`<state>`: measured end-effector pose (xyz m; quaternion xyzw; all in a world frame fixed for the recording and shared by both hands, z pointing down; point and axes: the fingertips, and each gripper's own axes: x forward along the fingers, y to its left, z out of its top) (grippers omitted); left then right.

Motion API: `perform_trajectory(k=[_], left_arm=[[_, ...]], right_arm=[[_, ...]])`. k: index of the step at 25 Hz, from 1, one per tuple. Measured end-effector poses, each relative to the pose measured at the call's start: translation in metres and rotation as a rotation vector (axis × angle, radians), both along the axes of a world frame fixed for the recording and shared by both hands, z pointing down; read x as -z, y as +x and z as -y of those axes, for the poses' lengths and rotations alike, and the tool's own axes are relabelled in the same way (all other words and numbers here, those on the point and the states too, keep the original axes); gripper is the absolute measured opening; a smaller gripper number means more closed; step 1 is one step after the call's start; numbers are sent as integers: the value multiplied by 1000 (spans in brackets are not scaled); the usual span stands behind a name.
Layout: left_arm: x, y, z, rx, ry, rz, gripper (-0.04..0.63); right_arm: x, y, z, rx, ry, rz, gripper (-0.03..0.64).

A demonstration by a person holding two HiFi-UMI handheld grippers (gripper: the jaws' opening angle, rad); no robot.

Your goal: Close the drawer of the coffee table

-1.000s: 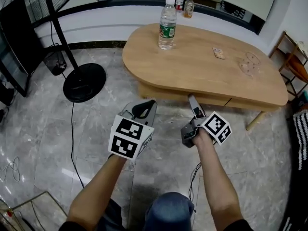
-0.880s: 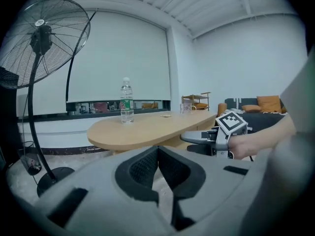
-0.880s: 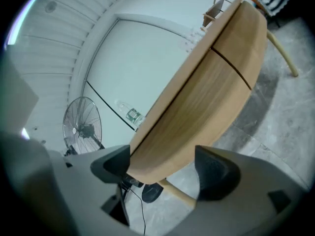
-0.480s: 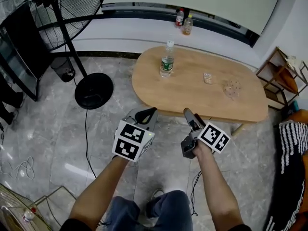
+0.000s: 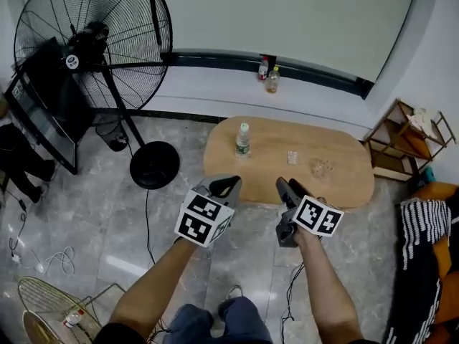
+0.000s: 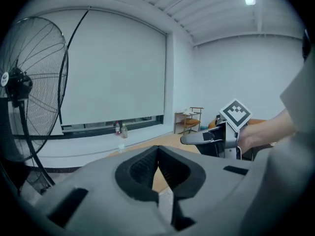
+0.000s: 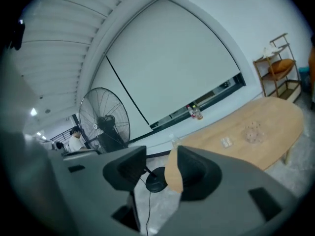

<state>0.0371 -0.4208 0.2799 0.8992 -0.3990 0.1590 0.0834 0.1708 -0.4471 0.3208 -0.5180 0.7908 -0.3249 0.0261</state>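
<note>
The oval wooden coffee table (image 5: 337,181) stands well below and beyond both grippers. No drawer stands out from the near edge, which the grippers partly hide. My left gripper (image 5: 231,183) is held high above the floor; in the left gripper view its jaws (image 6: 157,149) meet, with nothing in them. My right gripper (image 5: 281,185) hangs beside it. Its jaws (image 7: 160,154) are closing, with a gap still between them and nothing in it. The table (image 7: 266,122) lies far ahead in the right gripper view.
A water bottle (image 5: 243,139), a small packet (image 5: 292,156) and a clear dish (image 5: 320,168) sit on the table. A large standing fan (image 5: 93,45) stands at the left, a wooden shelf (image 5: 405,138) at the right. Cables cross the marble floor (image 5: 107,221).
Both grippers and the head camera have risen far from the floor. The table now looks much smaller and farther away, and the whole fan has come into view.
</note>
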Motion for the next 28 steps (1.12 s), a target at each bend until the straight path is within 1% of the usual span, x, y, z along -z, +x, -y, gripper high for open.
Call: perform_trajectory(k=[2, 3, 6, 10, 12, 15, 18, 22, 25, 28], left_arm=[[31, 1, -2, 1, 3, 21, 2], [44, 1, -4, 4, 4, 28, 2], [80, 1, -12, 21, 17, 26, 2], [126, -3, -20, 51, 48, 14, 2], [141, -13, -22, 65, 67, 13, 2], [153, -30, -22, 78, 88, 17, 2], [160, -39, -22, 67, 112, 11, 2], [160, -48, -19, 35, 138, 32, 2], [162, -54, -14, 27, 149, 29, 2], [159, -60, -8, 20, 149, 31, 2]], right_arm=[[43, -2, -2, 20, 34, -19, 159], [61, -4, -7, 28, 50, -23, 130], [106, -6, -23, 44, 92, -42, 72], [158, -3, -39, 66, 138, -106, 44], [177, -6, -45, 75, 171, -160, 36], [189, -14, -56, 86, 204, -257, 18], [195, -21, -65, 77, 229, -329, 6], [200, -36, -67, 57, 269, -383, 5], [206, -45, -67, 44, 307, -455, 5], [209, -49, -65, 12, 321, -478, 5]])
